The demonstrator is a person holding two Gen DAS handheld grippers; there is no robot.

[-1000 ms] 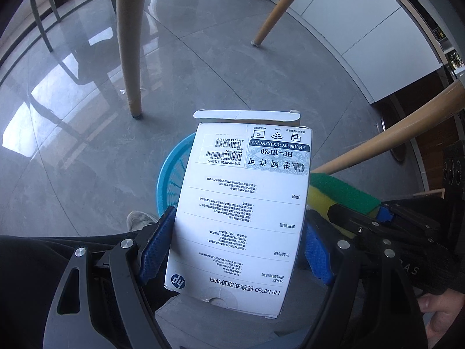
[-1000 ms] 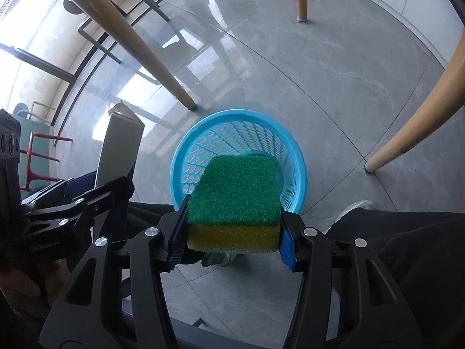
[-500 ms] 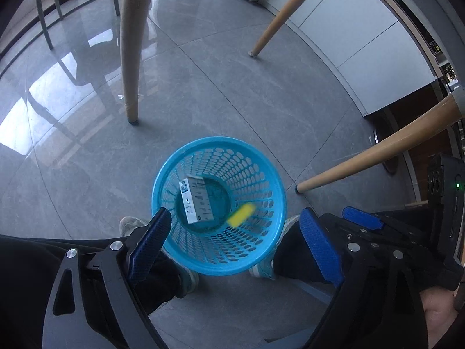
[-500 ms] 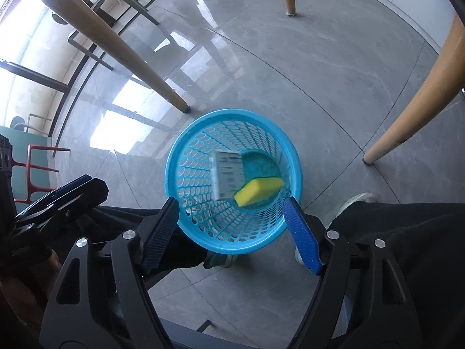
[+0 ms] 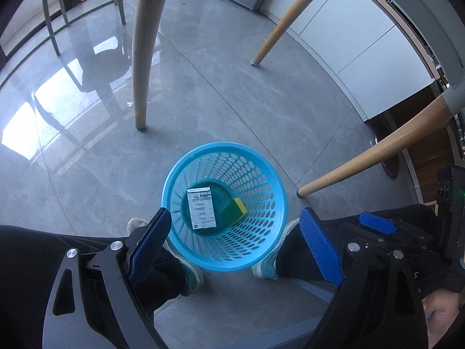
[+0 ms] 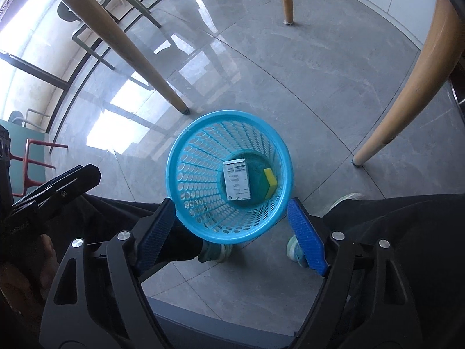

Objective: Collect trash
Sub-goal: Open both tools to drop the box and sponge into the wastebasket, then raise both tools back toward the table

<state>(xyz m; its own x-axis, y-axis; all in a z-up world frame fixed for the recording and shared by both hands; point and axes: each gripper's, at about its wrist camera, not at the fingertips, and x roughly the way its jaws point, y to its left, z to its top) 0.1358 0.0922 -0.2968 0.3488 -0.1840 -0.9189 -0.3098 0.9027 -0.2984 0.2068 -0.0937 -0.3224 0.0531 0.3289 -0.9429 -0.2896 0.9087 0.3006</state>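
A blue perforated plastic basket (image 5: 263,250) stands on the grey tile floor; it also shows in the right wrist view (image 6: 186,180). At its bottom lie a white printed box (image 5: 201,208) (image 6: 237,183) and a green-and-yellow sponge (image 5: 234,211) (image 6: 269,181), side by side. My left gripper (image 5: 235,229) is open and empty, high above the basket. My right gripper (image 6: 231,218) is open and empty too, also above the basket rim.
Wooden table legs (image 5: 142,49) (image 5: 375,154) (image 6: 125,40) (image 6: 407,87) stand around the basket. The person's shoes (image 5: 191,273) (image 6: 296,250) and dark trousers are beside it. White cabinets (image 5: 363,40) line the far right. A green chair frame (image 5: 55,8) is at the back left.
Both grippers opened. The white box fell from the left one and the sponge from the right one into the basket, where both have come to rest.
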